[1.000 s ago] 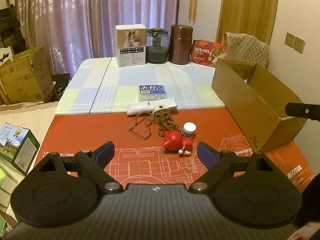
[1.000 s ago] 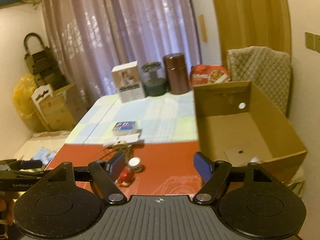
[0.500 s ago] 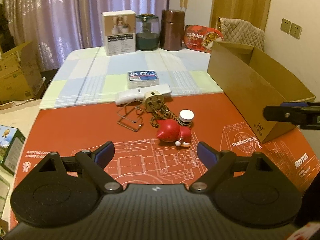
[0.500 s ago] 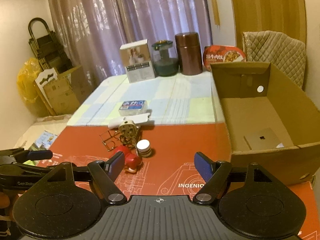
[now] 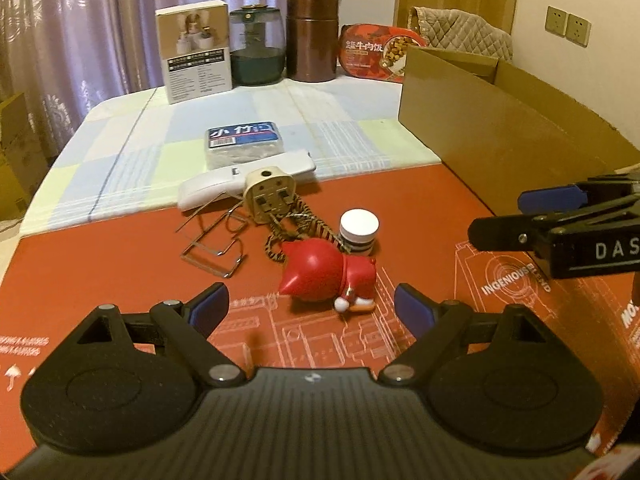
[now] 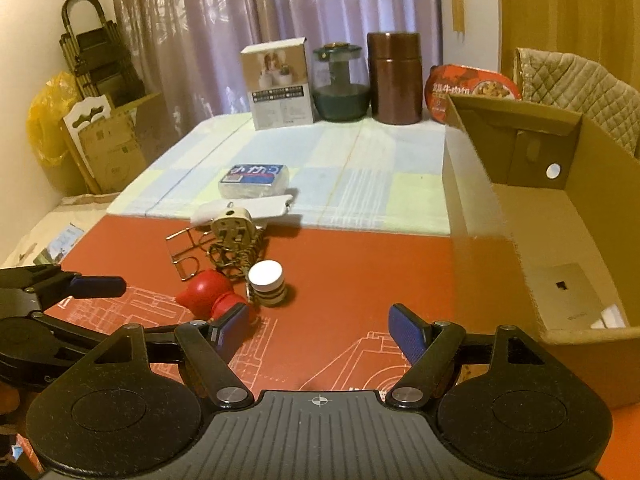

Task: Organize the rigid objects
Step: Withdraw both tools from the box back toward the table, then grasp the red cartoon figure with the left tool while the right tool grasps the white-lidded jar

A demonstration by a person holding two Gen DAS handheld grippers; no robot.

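A red toy figure (image 5: 328, 274) lies on the red mat, just ahead of my open, empty left gripper (image 5: 311, 308). Behind it are a small white-capped jar (image 5: 359, 232), a beige plug with a striped cord (image 5: 269, 196), a wire clip (image 5: 214, 244), a white remote (image 5: 244, 180) and a blue-labelled packet (image 5: 243, 142). My right gripper (image 6: 320, 326) is open and empty, right of the toy (image 6: 208, 296) and jar (image 6: 267, 282). The open cardboard box (image 6: 560, 216) stands on the right; it also shows in the left wrist view (image 5: 500, 136).
At the table's back stand a white carton (image 5: 198, 50), a glass jar (image 5: 256, 50), a brown canister (image 5: 312, 36) and a red food bowl (image 5: 376, 54). A flat grey item (image 6: 568, 296) lies in the box. Cardboard boxes (image 6: 108, 148) sit on the floor at left.
Both grippers have moved forward and down toward the cluster on the red mat; the toy now lies close before the left gripper. Both stay open.
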